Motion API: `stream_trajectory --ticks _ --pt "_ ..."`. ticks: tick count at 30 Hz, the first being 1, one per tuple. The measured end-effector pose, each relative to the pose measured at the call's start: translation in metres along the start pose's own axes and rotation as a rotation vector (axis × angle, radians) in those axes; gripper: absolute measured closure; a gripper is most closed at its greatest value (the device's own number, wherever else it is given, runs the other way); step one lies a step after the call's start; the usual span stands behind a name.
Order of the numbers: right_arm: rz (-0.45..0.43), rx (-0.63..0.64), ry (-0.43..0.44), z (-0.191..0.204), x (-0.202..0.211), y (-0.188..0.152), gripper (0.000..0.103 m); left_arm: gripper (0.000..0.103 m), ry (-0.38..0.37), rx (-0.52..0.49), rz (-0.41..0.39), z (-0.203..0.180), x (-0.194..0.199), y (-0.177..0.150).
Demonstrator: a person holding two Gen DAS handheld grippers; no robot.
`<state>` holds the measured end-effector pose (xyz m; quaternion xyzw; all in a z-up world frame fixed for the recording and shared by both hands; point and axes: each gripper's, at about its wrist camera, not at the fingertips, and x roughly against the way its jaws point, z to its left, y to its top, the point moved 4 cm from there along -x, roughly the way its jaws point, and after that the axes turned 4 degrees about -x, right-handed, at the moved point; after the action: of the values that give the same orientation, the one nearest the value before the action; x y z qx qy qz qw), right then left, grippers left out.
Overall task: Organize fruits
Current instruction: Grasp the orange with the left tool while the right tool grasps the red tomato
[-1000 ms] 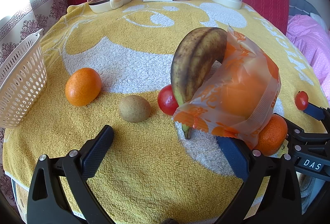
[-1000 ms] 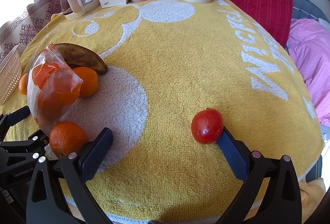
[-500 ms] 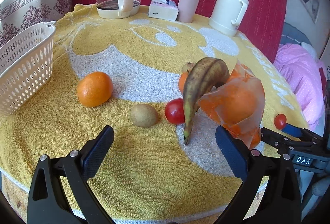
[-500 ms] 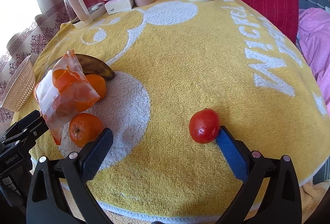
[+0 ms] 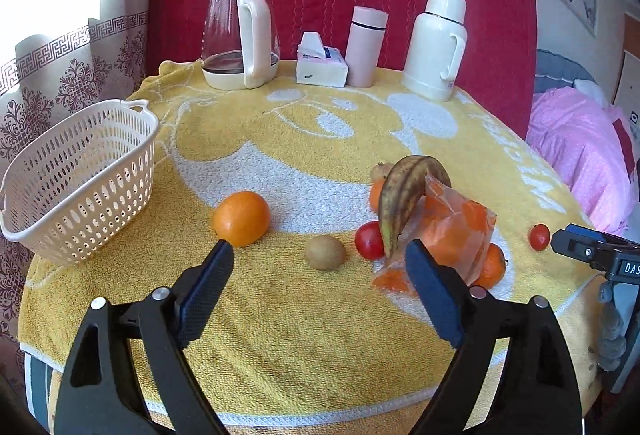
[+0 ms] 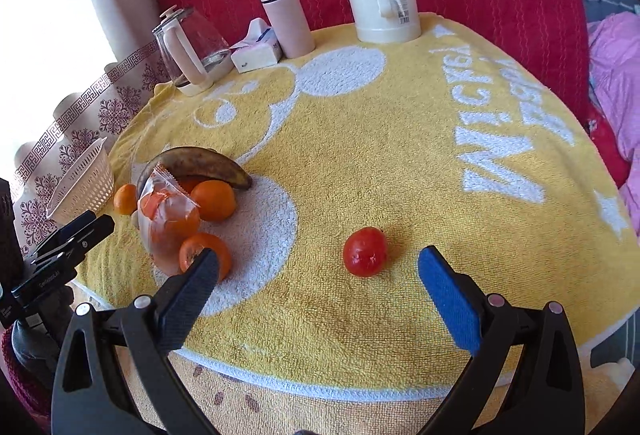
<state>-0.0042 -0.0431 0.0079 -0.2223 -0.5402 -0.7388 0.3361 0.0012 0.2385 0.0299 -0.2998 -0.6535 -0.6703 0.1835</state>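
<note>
My left claw (image 5: pixel 316 257) hangs spread and empty; the basket (image 5: pixel 24 235) waits at nine o'clock, the firm orange (image 5: pixel 241 218) at eleven, then the kiwi (image 5: pixel 325 252), best pinched across its middle. My right claw (image 6: pixel 318 267) gapes too, the soft, thin-skinned tomato (image 6: pixel 365 251) at twelve needing gentle pressure.

Home room, towel-covered table (image 5: pixel 280 335), kettle (image 5: pixel 240 39), pink bedding (image 5: pixel 580 151)

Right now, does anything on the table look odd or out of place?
Yes. The banana is heavily browned and overripe, arching over an orange plastic packet. One tomato sits alone, apart from the other fruit. The basket looks empty.
</note>
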Motion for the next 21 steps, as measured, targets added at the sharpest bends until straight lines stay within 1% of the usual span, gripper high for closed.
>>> stream_trajectory --ticks 1,3,5,7,11,13,15,18,20,21 --pt "0.0 0.005 -0.003 0.001 -0.001 -0.001 0.005 0.026 -0.008 0.019 0.019 0.005 -0.004 0.0" --pt "0.008 0.014 -0.006 0.002 -0.004 -0.003 0.005 0.031 -0.019 0.05 0.053 0.014 -0.013 0.001" --pt "0.015 0.022 -0.009 0.002 -0.007 -0.004 0.005 0.035 -0.004 0.052 0.081 0.02 -0.024 0.002" --pt "0.017 0.024 -0.01 0.002 -0.008 -0.006 0.005 0.04 0.019 0.041 0.101 0.024 -0.034 0.005" --pt "0.008 0.01 -0.01 -0.001 -0.007 -0.005 0.005 0.042 0.076 0.04 0.122 0.033 -0.051 0.015" --pt "0.004 0.008 -0.015 -0.002 -0.007 -0.005 0.005 0.046 0.095 0.04 0.128 0.036 -0.057 0.019" --pt "0.002 0.011 -0.024 -0.002 -0.007 -0.005 0.005 0.047 0.101 0.051 0.142 0.039 -0.064 0.02" --pt "0.004 0.015 -0.03 -0.002 -0.008 -0.007 0.005 0.047 0.111 0.083 0.184 0.045 -0.077 0.017" --pt "0.001 0.023 -0.039 -0.001 -0.008 -0.007 0.005 0.052 0.127 0.081 0.183 0.046 -0.081 0.016" --pt "-0.001 0.028 -0.043 0.0 -0.008 -0.007 0.005 0.057 0.133 0.077 0.177 0.046 -0.08 0.016"
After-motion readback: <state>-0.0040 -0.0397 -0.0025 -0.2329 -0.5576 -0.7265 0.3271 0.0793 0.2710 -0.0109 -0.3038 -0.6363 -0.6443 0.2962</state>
